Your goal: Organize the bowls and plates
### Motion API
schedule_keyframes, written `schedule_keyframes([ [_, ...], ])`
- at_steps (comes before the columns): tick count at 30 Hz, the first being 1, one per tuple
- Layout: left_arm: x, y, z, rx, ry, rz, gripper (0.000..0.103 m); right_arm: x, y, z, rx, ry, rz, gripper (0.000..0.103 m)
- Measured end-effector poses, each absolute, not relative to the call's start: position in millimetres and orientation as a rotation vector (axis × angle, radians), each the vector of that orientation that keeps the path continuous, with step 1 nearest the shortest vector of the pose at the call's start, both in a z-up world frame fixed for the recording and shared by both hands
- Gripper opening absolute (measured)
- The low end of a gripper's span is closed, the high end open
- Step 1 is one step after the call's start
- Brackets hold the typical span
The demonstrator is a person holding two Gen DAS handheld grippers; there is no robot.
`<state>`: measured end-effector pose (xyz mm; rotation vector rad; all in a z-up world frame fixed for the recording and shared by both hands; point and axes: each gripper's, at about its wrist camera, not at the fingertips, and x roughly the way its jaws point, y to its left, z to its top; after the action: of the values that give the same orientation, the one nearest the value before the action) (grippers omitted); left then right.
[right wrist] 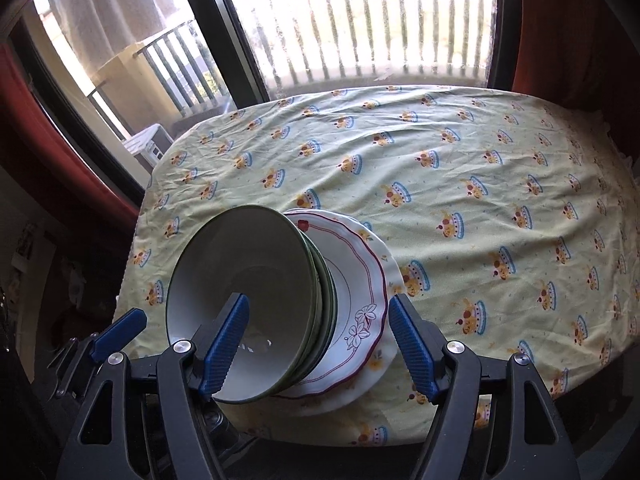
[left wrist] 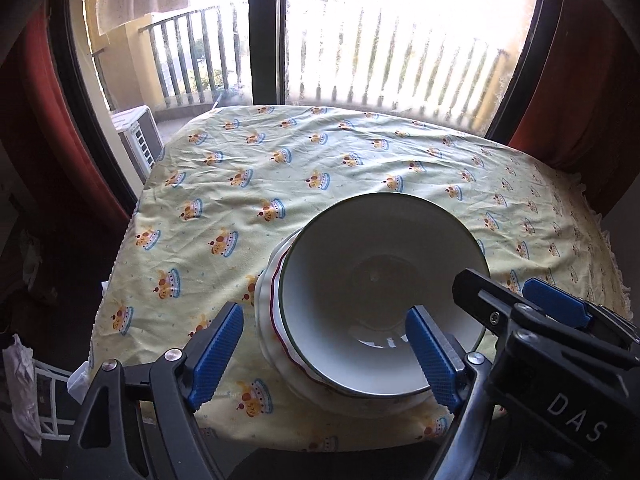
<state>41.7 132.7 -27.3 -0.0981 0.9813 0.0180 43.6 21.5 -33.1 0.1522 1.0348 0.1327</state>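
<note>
A stack of nested bowls (left wrist: pixel 376 276), white inside and green outside (right wrist: pixel 248 276), stands on a red-rimmed flowered plate (right wrist: pixel 360 292). That plate rests on a larger white scalloped plate (right wrist: pixel 380 364), near the table's front edge. My left gripper (left wrist: pixel 326 350) is open over the stack's left side; one blue pad (left wrist: pixel 434 354) is above the top bowl, the other is outside the plates. My right gripper (right wrist: pixel 320 344) is open over the stack's right side, straddling the bowl walls and plate rim. Neither touches the dishes. Each gripper shows in the other's view: the right gripper (left wrist: pixel 496 280), the left one's pad (right wrist: pixel 120 332).
The table wears a pale yellow patterned cloth (left wrist: pixel 320 160) with wrinkles. Behind it are a large window (right wrist: pixel 360 20) with a balcony railing, a dark window post (left wrist: pixel 264 32) and red curtains (left wrist: pixel 580 100) at both sides. A white outdoor unit (left wrist: pixel 136 136) sits beyond the glass.
</note>
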Motion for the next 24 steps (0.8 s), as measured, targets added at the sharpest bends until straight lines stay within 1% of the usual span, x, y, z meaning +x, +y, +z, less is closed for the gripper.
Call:
schedule_keyframes([
  [6, 9, 115, -18, -0.07, 0.86, 0.053, 0.085, 8, -4, -15, 0.115, 0.92, 0.149, 0.075],
  [12, -24, 99, -23, -0.04, 0.766, 0.045, 0.085, -24, -36, -22, 0.099, 0.859, 0.115, 0.075],
  [17, -42, 92, -32, -0.069, 0.764, 0.036, 0.085, -46, -64, -30, 0.078, 0.824, 0.055, 0.075],
  [19, -48, 88, -36, -0.067, 0.764, 0.034, 0.088, -53, -74, -36, 0.088, 0.829, 0.031, 0.075],
  [24, -63, 76, -41, -0.066, 0.764, 0.017, 0.09, -72, -84, -50, 0.08, 0.838, 0.017, 0.075],
])
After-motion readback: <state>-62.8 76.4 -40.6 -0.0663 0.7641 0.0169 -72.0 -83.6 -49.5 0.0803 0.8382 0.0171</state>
